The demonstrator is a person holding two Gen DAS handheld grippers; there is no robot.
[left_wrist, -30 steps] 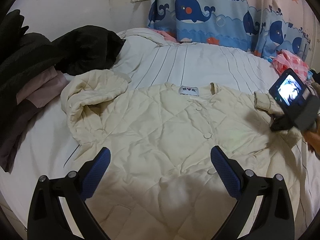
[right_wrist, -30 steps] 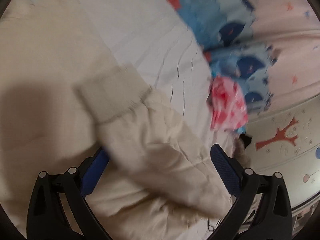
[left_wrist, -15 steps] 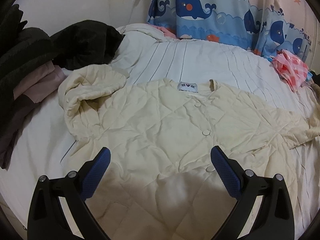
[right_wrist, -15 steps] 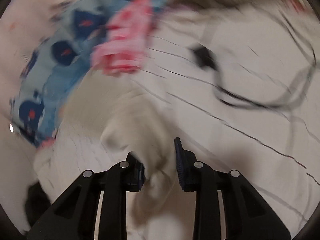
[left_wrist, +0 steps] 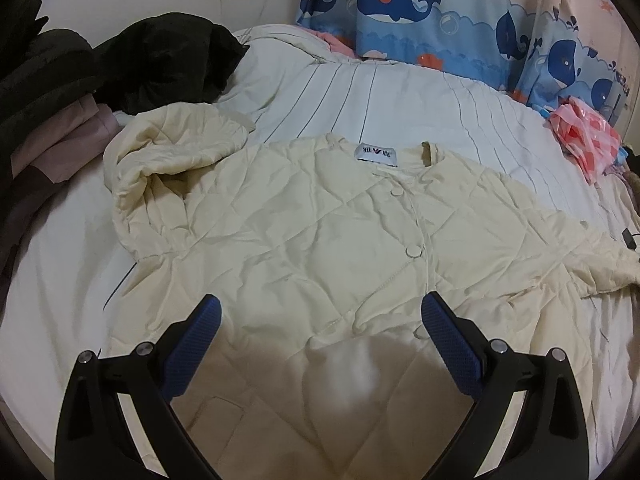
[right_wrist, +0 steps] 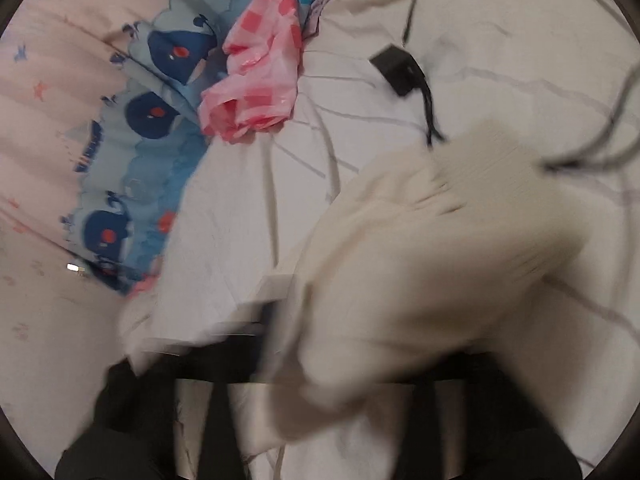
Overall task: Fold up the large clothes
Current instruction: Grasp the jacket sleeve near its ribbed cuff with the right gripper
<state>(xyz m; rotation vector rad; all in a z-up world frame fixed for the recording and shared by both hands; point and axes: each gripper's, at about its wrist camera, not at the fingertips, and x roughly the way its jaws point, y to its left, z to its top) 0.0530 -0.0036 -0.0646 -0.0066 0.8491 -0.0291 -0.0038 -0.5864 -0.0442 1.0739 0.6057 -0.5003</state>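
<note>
— Left gripper (left_wrist: 318, 318)? 
— Spread wide, hovering over the lower front of the cream quilted jacket (left_wrist: 304, 232), touching nothing.
— Right gripper? 
— Blurred dark shapes low in its own view; impossible to tell whether apart or together. Cream sleeve (right_wrist: 432, 264) draped right across them.
— Jacket's place? 
— Flat, buttoned, on the striped bed (left_wrist: 400, 100); collar toward the whale curtain (left_wrist: 400, 4). Black clothes (left_wrist: 168, 64) at the far left edge, pink checked bag (left_wrist: 586, 136) at the far right edge.

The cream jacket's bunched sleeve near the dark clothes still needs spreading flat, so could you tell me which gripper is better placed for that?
Left. The left gripper hovers open over the cream jacket, near that bunched sleeve; the right wrist view is filled by the opposite sleeve.
</note>
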